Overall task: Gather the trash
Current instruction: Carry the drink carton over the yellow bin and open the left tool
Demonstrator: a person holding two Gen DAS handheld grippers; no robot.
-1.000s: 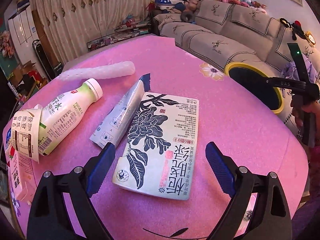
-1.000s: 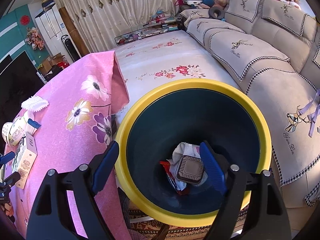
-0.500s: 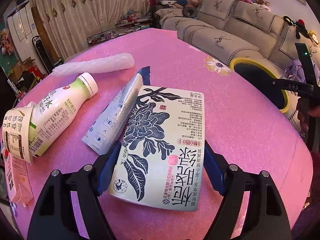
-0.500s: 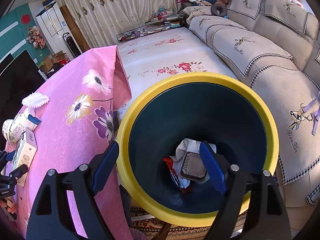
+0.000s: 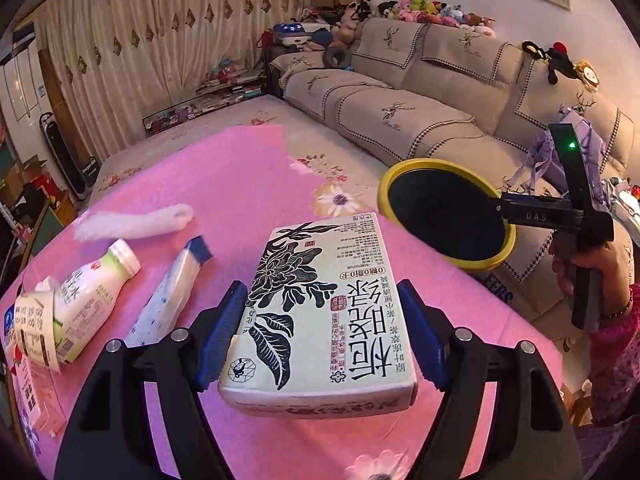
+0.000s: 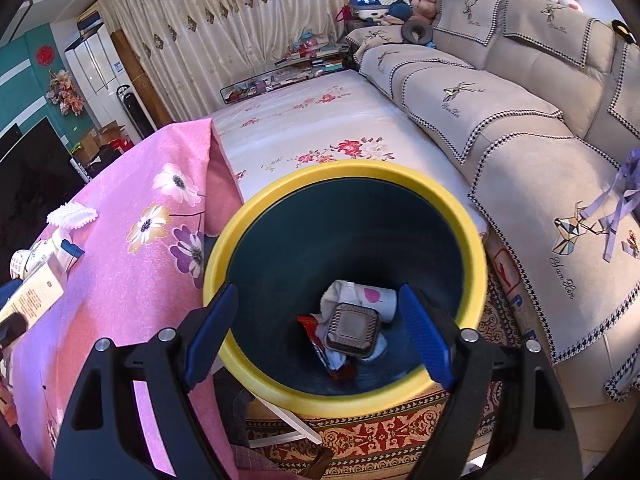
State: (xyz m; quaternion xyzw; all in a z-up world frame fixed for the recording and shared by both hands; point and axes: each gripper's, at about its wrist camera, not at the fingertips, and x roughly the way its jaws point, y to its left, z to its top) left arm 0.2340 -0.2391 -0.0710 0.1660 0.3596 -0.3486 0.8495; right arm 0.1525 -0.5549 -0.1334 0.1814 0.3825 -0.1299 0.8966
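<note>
Blue-padded left gripper point(image 5: 320, 332) clamps the tea carton point(image 5: 324, 312) on both sides, lifted off the pink tablecloth point(image 5: 248, 184), with the yellow-rimmed bin point(image 5: 444, 216) beyond it. Right wrist view: the right gripper point(image 6: 320, 332) hangs with its jaws spread wide and bare above that bin point(image 6: 344, 264), where 1 dark tray point(image 6: 352, 330) lies on wrappers.

Carton point(image 5: 324, 316) between left tool point(image 5: 322, 334) jaws, bottle point(image 5: 86, 300) and tube point(image 5: 166, 298) left, bin point(image 5: 444, 218) right
</note>
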